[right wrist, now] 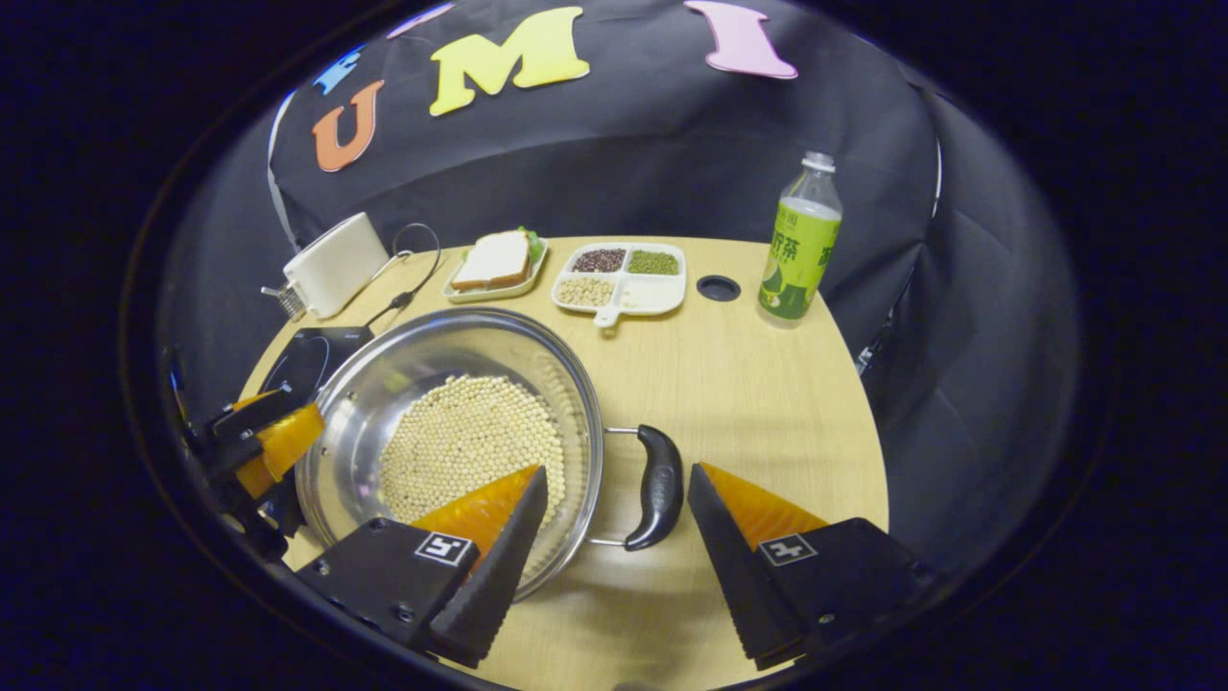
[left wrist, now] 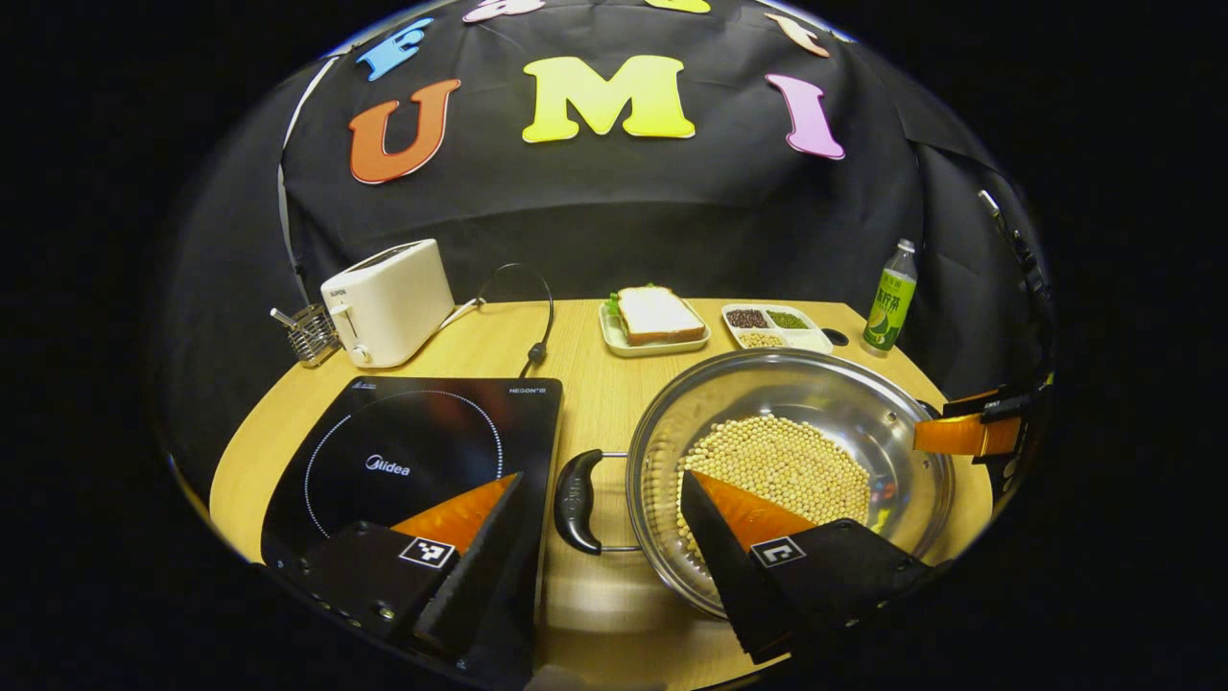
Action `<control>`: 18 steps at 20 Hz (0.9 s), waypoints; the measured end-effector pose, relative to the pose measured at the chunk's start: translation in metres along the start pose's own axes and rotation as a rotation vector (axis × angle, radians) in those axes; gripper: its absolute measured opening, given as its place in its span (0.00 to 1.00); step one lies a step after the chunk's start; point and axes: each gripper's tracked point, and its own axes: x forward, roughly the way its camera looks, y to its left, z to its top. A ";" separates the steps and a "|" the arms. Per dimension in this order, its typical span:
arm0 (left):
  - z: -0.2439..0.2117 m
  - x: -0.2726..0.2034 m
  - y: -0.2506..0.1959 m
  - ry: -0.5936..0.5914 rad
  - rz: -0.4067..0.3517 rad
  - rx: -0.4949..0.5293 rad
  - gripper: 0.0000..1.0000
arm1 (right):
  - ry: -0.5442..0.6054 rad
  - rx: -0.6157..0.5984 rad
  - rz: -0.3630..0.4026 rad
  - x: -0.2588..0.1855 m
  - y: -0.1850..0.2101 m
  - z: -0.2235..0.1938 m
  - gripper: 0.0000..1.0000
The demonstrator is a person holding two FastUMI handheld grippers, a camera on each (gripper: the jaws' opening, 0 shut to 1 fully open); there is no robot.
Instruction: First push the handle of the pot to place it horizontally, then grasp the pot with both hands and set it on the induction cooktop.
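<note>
Left gripper point(left wrist: 602, 485) jaws spread astride pot point(left wrist: 844, 403) handle; cooktop point(left wrist: 413, 451) reads "Midea".

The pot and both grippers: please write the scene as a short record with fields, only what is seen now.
pot: steel pot on the wooden table, right of the induction cooktop
contents: pale beans
left handle: between the open fingers of the left gripper, not gripped
right handle: between the open fingers of the right gripper, not gripped
cooktop surface: bare
behind: toaster, sandwich plate, divided dish, bottle
</note>
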 end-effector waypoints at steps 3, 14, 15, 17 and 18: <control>-0.009 0.011 -0.002 0.036 -0.003 0.000 0.95 | 0.017 0.001 0.013 0.011 0.002 0.000 0.92; -0.019 0.027 0.002 0.120 0.051 0.031 0.80 | 0.078 0.050 -0.005 0.024 -0.006 -0.005 0.64; -0.019 0.029 0.003 0.133 0.052 0.039 0.70 | 0.082 0.048 -0.015 0.024 -0.005 -0.006 0.63; -0.020 0.029 0.004 0.159 0.058 0.036 0.70 | 0.106 0.017 -0.010 0.023 -0.004 -0.008 0.60; -0.021 0.030 0.005 0.175 0.060 0.014 0.69 | 0.109 0.019 -0.008 0.023 -0.005 -0.007 0.60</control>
